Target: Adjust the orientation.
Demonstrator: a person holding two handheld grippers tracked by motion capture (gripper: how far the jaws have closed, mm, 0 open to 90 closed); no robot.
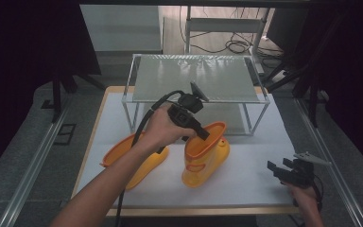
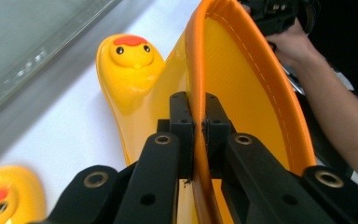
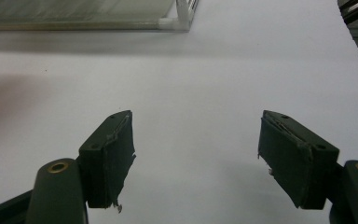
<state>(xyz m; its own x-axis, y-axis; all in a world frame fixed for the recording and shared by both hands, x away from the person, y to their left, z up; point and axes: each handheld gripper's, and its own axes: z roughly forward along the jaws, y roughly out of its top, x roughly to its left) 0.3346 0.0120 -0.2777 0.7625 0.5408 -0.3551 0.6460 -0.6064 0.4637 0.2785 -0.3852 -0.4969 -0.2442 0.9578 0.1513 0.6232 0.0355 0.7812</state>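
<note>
Left tool (image 1: 203, 135) clenched on the orange rim of the upright yellow boot (image 1: 204, 158) — one jaw inside the opening, the other outside, rim pinched thin between them in the left gripper view (image 2: 196, 135). Gripped at the near-left part of the cuff, tool reaching down from above and to the left of the boot. Duck face with red crest on the toe of that boot (image 2: 131, 53), pointing away from the tool toward the wire shelf. Boot standing on the white bench (image 1: 246, 179), just in front of the shelf's (image 1: 196, 78) front legs.

Second boot (image 1: 134, 161) lying on its side, left of the upright one and near it, orange lining facing up; a corner of its duck face at the lower left of the left gripper view (image 2: 4, 193).

Right tool (image 1: 276, 170) released, jaws spread wide, well to the right of the upright boot and close to the bench's near right corner — held by the right hand (image 1: 305, 198). Between its jaws (image 3: 196, 158) bare white bench surface (image 3: 200, 84), a shelf leg (image 3: 182, 14) far ahead.

Left hand (image 1: 163, 130) wrapped round the left tool's handle, cable trailing down along the forearm.
</note>
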